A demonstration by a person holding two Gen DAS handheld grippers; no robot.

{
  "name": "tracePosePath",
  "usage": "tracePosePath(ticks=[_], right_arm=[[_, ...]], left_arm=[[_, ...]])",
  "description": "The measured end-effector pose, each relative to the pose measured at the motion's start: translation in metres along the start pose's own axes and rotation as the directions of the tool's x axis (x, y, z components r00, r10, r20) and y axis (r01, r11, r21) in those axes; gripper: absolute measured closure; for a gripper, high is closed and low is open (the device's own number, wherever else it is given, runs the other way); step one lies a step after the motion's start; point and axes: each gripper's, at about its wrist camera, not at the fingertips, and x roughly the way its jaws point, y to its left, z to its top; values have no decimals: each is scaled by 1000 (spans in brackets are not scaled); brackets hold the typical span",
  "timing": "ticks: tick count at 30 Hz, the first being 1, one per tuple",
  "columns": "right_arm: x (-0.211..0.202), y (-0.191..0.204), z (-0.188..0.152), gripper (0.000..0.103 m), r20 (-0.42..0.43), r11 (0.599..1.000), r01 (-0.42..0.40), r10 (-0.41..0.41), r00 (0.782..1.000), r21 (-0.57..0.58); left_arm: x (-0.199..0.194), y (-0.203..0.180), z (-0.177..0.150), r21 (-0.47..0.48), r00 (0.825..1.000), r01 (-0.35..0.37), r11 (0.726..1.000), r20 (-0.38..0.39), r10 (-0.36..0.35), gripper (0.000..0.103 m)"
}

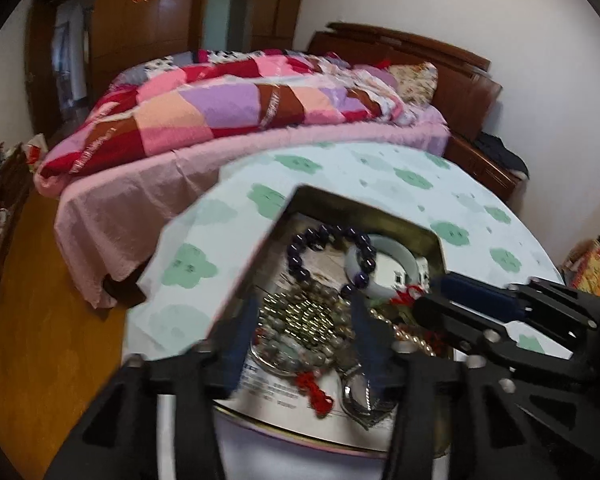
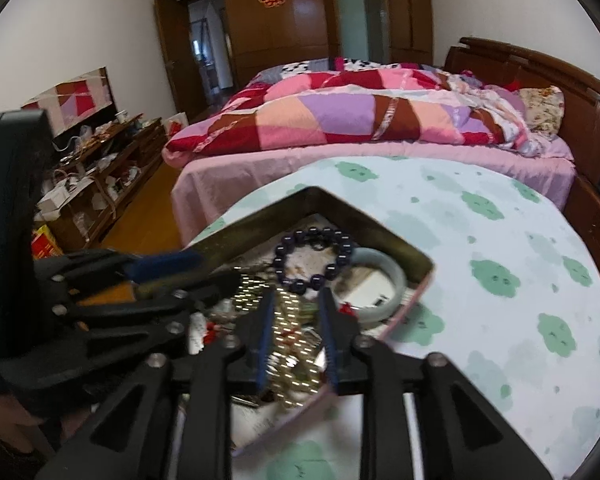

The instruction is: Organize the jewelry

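Note:
A metal tin on the round table holds a heap of jewelry. A dark purple bead bracelet and a pale jade bangle lie at its far side. A gold bead strand and grey-green beads fill the middle. My left gripper hangs open over the heap. My right gripper has its jaws partly apart on either side of the gold strand; I cannot tell if they pinch it. Each gripper also shows in the other's view, the right one and the left one.
The table has a white cloth with green patches. A bed with a patchwork quilt stands just behind it. A cluttered low cabinet is at the left, a wooden wardrobe at the back.

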Motion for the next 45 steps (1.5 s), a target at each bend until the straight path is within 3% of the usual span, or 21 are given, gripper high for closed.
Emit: tracePosePath(ticks=[3, 9, 18, 45], right_arm=[[-9, -9, -1, 43, 22, 999, 26, -27, 999, 30], [-24, -16, 0, 36, 56, 997, 55, -58, 997, 52], [-44, -29, 3, 33, 114, 991, 96, -106, 988, 92], [-55, -37, -1, 30, 149, 989, 95, -111, 983, 112]], left_arm=[[-11, 4, 2, -21, 999, 29, 999, 29, -29, 39], [-25, 0, 6, -6, 998, 6, 1000, 55, -6, 39], [-45, 7, 12, -19, 994, -27, 999, 108, 29, 39], [-54, 1, 12, -4, 992, -47, 999, 121, 47, 39]])
